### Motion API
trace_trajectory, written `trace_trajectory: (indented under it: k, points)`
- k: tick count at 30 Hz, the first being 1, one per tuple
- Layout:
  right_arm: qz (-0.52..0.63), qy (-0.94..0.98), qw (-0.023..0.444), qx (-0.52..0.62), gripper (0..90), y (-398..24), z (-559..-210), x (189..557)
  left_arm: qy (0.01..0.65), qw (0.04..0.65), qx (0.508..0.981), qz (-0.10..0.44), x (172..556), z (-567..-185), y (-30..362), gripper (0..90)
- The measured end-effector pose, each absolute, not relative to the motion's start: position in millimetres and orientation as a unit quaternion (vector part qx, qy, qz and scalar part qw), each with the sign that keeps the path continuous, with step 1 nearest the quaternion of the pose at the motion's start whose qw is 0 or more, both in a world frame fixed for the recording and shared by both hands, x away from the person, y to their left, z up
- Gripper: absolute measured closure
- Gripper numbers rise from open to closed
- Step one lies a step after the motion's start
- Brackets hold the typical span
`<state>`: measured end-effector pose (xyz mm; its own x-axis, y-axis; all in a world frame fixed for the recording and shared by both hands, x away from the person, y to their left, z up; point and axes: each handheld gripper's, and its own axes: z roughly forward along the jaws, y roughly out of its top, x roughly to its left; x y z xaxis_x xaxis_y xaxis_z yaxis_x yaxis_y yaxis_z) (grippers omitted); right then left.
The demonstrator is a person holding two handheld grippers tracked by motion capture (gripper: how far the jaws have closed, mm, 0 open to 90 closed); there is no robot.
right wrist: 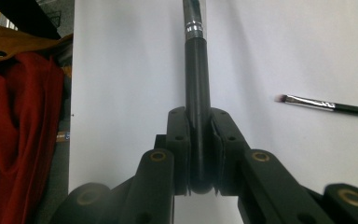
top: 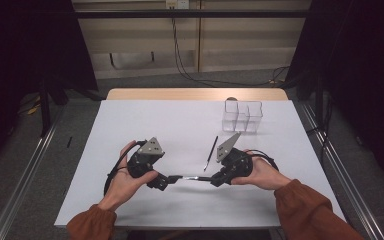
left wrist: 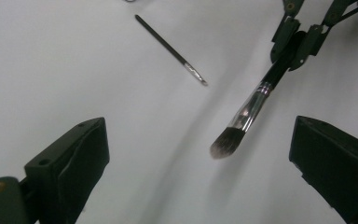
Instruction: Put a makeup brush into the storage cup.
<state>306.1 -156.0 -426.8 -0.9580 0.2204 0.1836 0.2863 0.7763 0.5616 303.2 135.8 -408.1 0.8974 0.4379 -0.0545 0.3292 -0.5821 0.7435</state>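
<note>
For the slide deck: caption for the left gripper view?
Open left gripper faces a makeup brush clamped by the right gripper.

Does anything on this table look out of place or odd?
Nothing looks spilled or broken. One thin brush lies loose on the white table, away from the clear box, while the right tongs hold the thicker brush.
</note>
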Motion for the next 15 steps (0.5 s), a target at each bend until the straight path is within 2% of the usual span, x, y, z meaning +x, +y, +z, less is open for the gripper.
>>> trace_trajectory:
  k: [15]
  points:
    - [-0.343, -0.921, 0.038, -0.182, 80.0, -178, -435, 301, 0.228, 0.425, 0.871, 0.095, 292, -410, 149, 4.0]
